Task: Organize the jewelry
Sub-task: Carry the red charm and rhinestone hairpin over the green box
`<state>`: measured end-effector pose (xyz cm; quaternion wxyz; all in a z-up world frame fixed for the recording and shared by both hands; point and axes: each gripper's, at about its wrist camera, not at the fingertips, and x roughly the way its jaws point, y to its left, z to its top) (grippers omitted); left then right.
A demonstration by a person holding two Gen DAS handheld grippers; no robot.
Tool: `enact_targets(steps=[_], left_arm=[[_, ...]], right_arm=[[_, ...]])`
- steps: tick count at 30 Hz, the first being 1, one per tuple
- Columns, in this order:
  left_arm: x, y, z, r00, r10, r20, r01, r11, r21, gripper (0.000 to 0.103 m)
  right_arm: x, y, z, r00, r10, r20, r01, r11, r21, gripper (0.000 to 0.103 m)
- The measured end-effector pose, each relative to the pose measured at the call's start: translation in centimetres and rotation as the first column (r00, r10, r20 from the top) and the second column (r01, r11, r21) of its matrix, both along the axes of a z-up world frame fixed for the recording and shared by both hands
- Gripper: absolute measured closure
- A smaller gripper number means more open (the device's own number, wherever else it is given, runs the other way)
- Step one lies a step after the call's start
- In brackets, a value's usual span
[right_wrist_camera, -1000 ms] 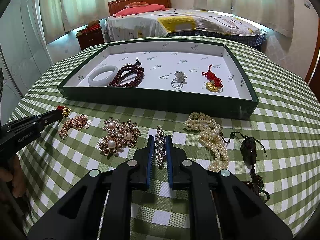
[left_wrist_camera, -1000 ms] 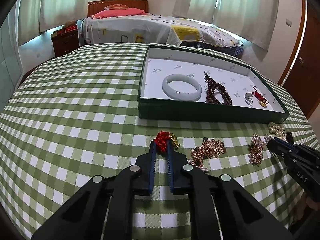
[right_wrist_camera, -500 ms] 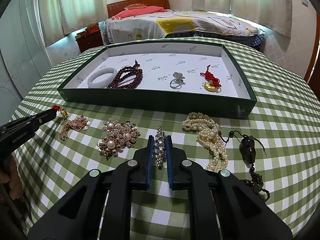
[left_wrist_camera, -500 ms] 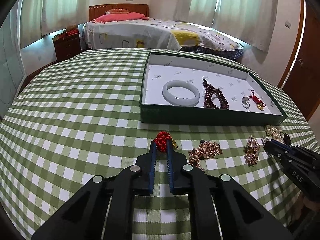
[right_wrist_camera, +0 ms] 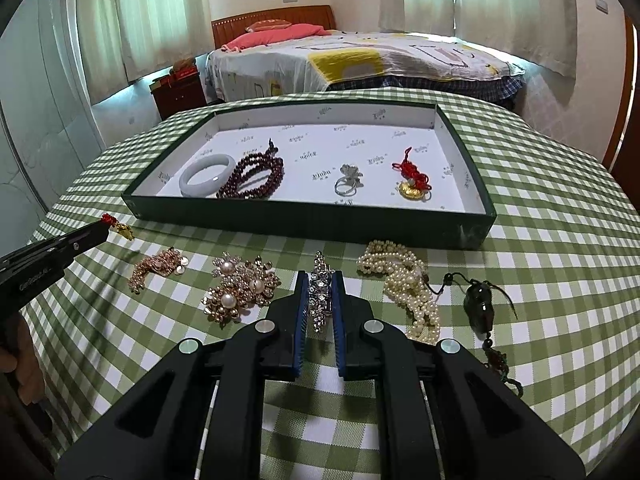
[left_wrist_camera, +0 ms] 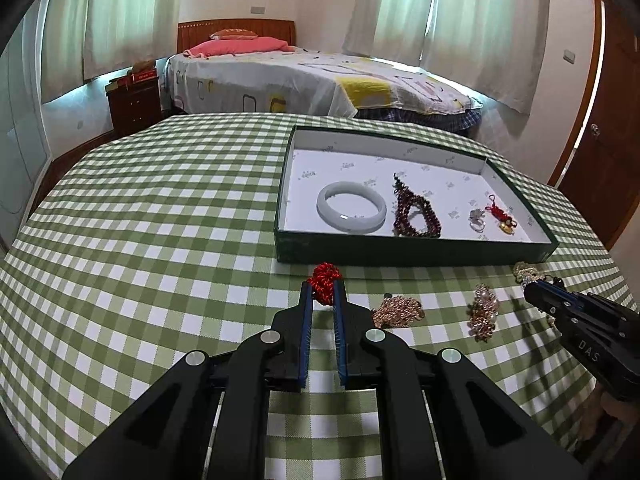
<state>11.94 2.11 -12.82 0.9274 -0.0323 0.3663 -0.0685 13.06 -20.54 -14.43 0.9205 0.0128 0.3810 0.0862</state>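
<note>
My left gripper (left_wrist_camera: 322,288) is shut on a red knotted charm (left_wrist_camera: 325,278), held a little above the checked cloth; from the right wrist view its gold pendant (right_wrist_camera: 125,231) dangles at the tip. My right gripper (right_wrist_camera: 320,280) is shut on a silver rhinestone brooch (right_wrist_camera: 319,288) just in front of the green tray (right_wrist_camera: 312,222). In the tray lie a white bangle (left_wrist_camera: 351,212), a dark red bead bracelet (left_wrist_camera: 416,216), a silver ring (right_wrist_camera: 349,180) and a second red charm with a gold piece (right_wrist_camera: 412,180).
On the cloth before the tray lie a rose-gold brooch (right_wrist_camera: 158,266), pearl flower brooches (right_wrist_camera: 240,286), a pearl strand (right_wrist_camera: 404,280) and a dark pendant on a cord (right_wrist_camera: 478,304). A bed (left_wrist_camera: 304,80) stands beyond the table. A hand shows at the lower left of the right wrist view.
My left gripper has risen slightly with the red charm, which now hangs clear of the cloth. My right gripper stays shut on the silver brooch in about the same place.
</note>
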Motion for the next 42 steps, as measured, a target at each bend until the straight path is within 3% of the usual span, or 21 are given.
enact_targets(steps=[11,23,32,42], left_arm=[[0.4,-0.7,3.5,0.998,-0.023,0.066,0.026,0.999,-0.041,0.092],[5.4,-2.9,7.1,0.983,-0.063,0.172,0.068,0.997,-0.027,0.092],[12.1,-4.4,5.5,0.991,-0.061,0.115,0.063,0.998,-0.014,0.092],[18.2,-4.9,1.3,0.997,-0.052,-0.052,0.053,0.999,0.005,0.092]], right_arm=[[0.6,-0.4,2.8,0.997,-0.008,0.075,0.007,1.0,0.017,0.091],[5.1,-0.6,6.4,0.984,-0.002,0.178,0.002,1.0,-0.001,0.091],[10.6,-1.1,5.7,0.986,0.0,0.164,0.004,1.0,-0.023,0.091],[15.9,-1.8,1.1,1.0,-0.004,0.013,0.005,0.999,-0.039,0.091]])
